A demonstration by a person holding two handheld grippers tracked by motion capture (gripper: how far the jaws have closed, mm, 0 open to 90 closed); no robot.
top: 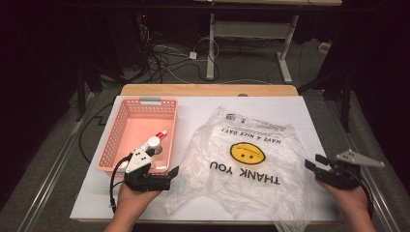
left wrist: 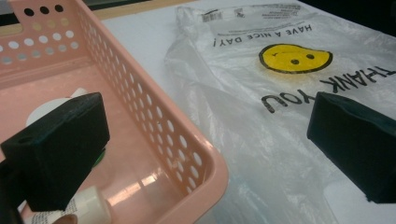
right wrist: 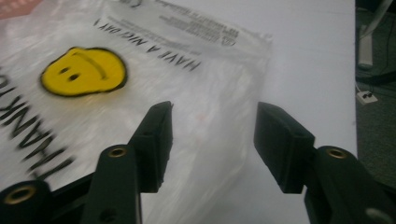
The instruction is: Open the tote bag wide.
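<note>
One plastic bag [top: 246, 162] lies flat and crumpled on the white table [top: 314, 125], smiley side up, just right of the pink basket [top: 126, 126]. We see our right gripper [top: 313, 163] at the bag's right edge, jaws apart w/ nothing between them, only bag film beneath in the right gripper view. Our left gripper [top: 172, 171] sits at the bag's left edge by the basket's near corner, jaws wide, empty. Basket holds a white bottle [top: 153, 144] and a small tube [top: 160, 135].
</note>
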